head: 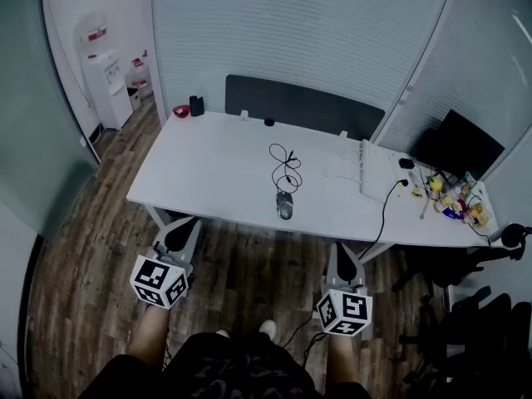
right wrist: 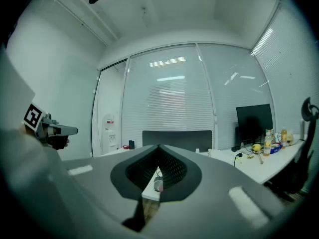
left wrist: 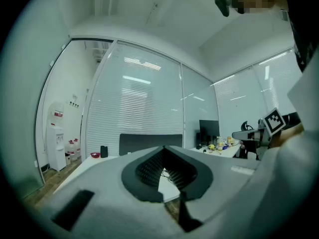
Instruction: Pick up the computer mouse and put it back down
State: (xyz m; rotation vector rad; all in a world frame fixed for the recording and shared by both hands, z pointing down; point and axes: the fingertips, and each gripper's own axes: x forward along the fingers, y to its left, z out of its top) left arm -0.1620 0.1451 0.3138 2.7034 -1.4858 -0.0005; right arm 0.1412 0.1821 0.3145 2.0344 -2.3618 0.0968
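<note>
**Mouse lies on the desk, both grippers closed and empty**

The mouse (head: 285, 206) sits on the white desk (head: 208, 169), close to the near edge and about midway along it. Its cable (head: 285, 169) lies in loose loops just behind it.

The left gripper (head: 184, 225) and the right gripper (head: 342, 254) are both held level over the wooden floor (head: 249, 264), short of the desk edge and apart from the mouse, one on each side of it.

In the left gripper view, the left gripper (left wrist: 163, 148) has its jaws closed tip to tip, with nothing between them. The right gripper (right wrist: 159, 146) is the same, closed and empty. Past its pads the mouse (right wrist: 158, 184) shows on the desk ahead.

A power strip (head: 364, 166) and a dark monitor (head: 459, 144) are towards the right end of the desk.
</note>
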